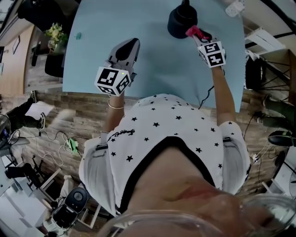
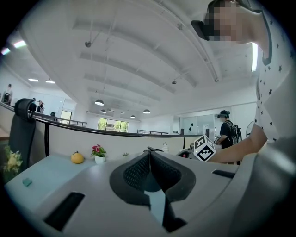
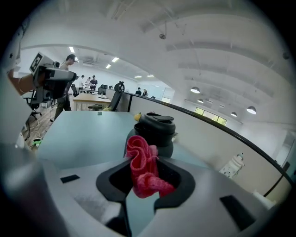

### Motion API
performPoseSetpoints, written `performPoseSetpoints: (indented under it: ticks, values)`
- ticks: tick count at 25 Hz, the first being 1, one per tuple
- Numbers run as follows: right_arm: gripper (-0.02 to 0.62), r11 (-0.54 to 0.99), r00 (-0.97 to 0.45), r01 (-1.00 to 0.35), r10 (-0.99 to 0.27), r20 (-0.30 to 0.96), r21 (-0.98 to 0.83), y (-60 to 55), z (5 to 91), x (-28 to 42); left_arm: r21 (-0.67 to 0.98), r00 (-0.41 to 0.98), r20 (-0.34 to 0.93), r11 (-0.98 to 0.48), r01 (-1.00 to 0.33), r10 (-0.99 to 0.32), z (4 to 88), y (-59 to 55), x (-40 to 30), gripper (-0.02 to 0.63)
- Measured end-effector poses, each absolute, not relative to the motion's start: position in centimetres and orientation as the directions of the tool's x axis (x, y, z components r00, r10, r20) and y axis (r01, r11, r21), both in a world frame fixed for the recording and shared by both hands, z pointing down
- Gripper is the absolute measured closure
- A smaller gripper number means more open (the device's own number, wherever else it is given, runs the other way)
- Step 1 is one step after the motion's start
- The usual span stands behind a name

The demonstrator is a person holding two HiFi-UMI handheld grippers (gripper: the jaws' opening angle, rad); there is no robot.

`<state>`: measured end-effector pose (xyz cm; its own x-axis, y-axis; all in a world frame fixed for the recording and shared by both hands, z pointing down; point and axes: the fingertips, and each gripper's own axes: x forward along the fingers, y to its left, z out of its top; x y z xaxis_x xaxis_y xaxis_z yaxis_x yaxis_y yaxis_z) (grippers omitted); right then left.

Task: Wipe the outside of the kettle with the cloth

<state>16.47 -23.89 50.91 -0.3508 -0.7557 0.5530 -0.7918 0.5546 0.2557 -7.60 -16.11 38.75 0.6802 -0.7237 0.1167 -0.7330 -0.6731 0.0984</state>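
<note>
A black kettle (image 1: 181,19) stands near the far edge of the pale blue table (image 1: 152,55); in the right gripper view the kettle (image 3: 157,129) rises just beyond the jaws. My right gripper (image 1: 199,36) is shut on a bunched pink-red cloth (image 3: 143,171), and the cloth (image 1: 194,32) sits right beside the kettle's near right side; contact cannot be told. My left gripper (image 1: 126,52) hovers over the table's left middle, well clear of the kettle, jaws shut with nothing between them (image 2: 149,159).
A small teal object (image 1: 78,35) lies near the table's left edge. An orange fruit (image 2: 77,158) and a small flower pot (image 2: 98,153) stand at the far side. A white object (image 1: 235,8) sits at the far right corner. Chairs and cables surround the table.
</note>
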Motion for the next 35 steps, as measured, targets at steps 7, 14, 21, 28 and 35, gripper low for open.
performPoseSetpoints:
  ticks: [7, 14, 21, 28, 35]
  values:
    - [0.492, 0.519, -0.313, -0.82, -0.76, 0.569, 0.242, -24.1, 51.6, 17.1, 0.105, 0.668, 0.118, -0.66, -0.744, -0.735, 38.7, -16.0, -9.3, 0.577]
    - [0.494, 0.591, -0.432, -0.794, -0.711, 0.555, 0.139, -21.1, 51.6, 11.7, 0.133, 0.654, 0.134, -0.641, -0.756, -0.744, 39.7, -15.6, -10.2, 0.577]
    - [0.492, 0.536, -0.411, -0.834, -0.76, 0.504, 0.129, -24.1, 53.0, 4.4, 0.141, 0.614, 0.135, -0.599, -0.789, -0.777, 40.2, -15.0, -12.3, 0.577]
    - [0.494, 0.371, -0.25, -0.92, -0.808, 0.533, 0.13, -27.7, 55.5, 3.0, 0.156, 0.579, 0.155, -0.559, -0.814, -0.8, 40.7, -14.4, -14.9, 0.577]
    - [0.494, 0.313, -0.223, -0.945, -0.827, 0.516, 0.093, -27.6, 55.4, 4.1, 0.167, 0.579, 0.171, -0.555, -0.815, -0.798, 41.0, -14.2, -15.9, 0.577]
